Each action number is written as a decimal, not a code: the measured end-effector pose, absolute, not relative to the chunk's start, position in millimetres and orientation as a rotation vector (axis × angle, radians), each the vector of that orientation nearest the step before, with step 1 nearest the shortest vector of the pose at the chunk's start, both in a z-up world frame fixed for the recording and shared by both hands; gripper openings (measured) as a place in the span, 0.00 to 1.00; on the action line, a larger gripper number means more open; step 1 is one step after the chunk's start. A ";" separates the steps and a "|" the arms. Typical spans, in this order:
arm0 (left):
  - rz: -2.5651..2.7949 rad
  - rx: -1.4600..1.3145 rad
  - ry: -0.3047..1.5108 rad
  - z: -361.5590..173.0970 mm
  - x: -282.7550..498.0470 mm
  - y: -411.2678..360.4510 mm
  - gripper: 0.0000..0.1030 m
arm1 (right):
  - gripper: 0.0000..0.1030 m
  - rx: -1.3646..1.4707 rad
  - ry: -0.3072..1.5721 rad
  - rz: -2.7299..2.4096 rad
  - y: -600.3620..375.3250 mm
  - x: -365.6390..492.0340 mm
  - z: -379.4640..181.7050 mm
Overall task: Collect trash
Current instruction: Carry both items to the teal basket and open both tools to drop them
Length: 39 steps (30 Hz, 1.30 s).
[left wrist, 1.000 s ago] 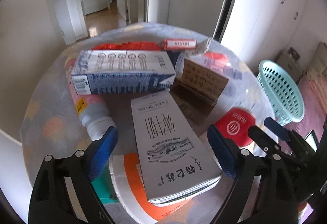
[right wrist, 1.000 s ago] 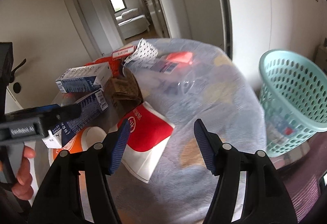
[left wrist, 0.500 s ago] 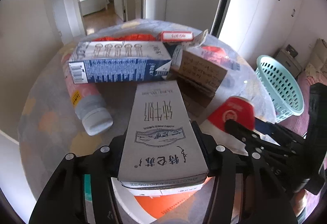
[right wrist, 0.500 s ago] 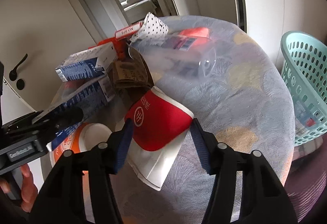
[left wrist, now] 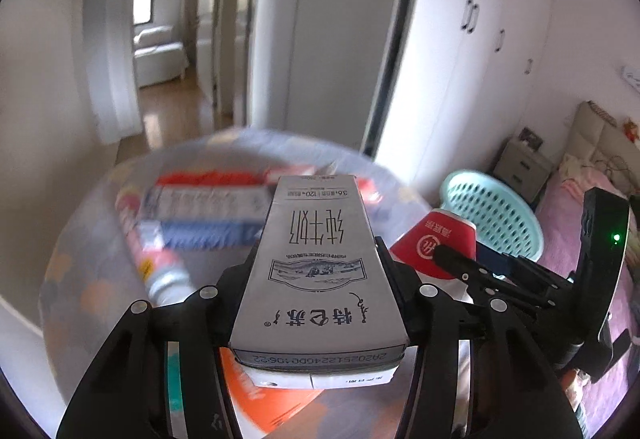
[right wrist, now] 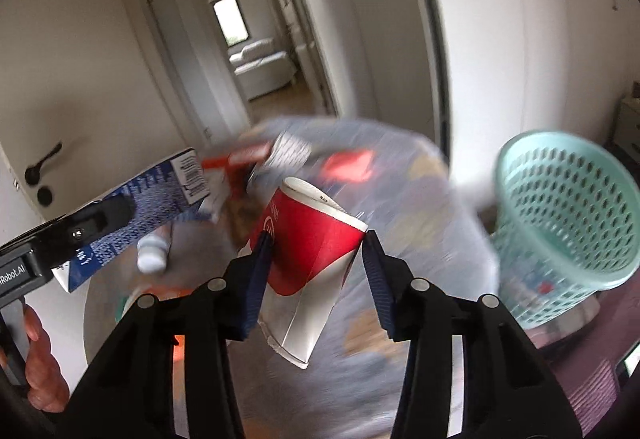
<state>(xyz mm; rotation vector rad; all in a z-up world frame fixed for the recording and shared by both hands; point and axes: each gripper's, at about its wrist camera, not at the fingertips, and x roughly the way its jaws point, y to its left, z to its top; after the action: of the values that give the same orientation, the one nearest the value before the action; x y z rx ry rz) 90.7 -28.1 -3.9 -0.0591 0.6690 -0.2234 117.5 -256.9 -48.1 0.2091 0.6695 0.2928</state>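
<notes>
My left gripper point(left wrist: 316, 271) is shut on a grey milk carton point(left wrist: 316, 271) and holds it lifted above the round table point(left wrist: 80, 279). The carton also shows in the right wrist view point(right wrist: 152, 199), blue-sided, at the left. My right gripper point(right wrist: 316, 259) is shut on a flattened red and white paper cup point(right wrist: 312, 255), also raised off the table; the cup shows in the left wrist view point(left wrist: 440, 243). A teal mesh basket point(right wrist: 568, 215) stands on the floor to the right of the table, also seen in the left wrist view point(left wrist: 492, 211).
More trash lies blurred on the table: a blue and white carton point(left wrist: 208, 207), a bottle with a white cap point(left wrist: 160, 271), red wrappers point(left wrist: 208, 179) and an orange and white bowl point(left wrist: 264, 399). White wardrobes point(left wrist: 480, 39) stand behind, a bed point(left wrist: 592, 199) at the right.
Both grippers closed: the left on the grey carton, the right on the red cup. Both then lifted their items off the table, and the table now looks farther away.
</notes>
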 end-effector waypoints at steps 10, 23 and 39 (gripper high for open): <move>-0.425 -0.059 0.625 23.9 134.8 -127.6 0.49 | 0.42 0.249 0.529 -0.049 -375.3 116.5 -18.8; -0.609 -0.025 0.763 -37.4 212.1 -275.6 0.49 | 0.43 0.356 0.679 -0.363 -495.5 146.8 -71.1; -0.617 0.026 0.872 -92.0 233.5 -317.2 0.64 | 0.45 0.352 0.783 -0.402 -519.0 159.6 -105.9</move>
<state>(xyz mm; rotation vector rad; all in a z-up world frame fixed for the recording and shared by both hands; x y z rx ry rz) 233.5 -317.2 -92.0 0.0255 0.8720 -0.6168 159.6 -519.0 -105.9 0.3519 0.7827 -0.4023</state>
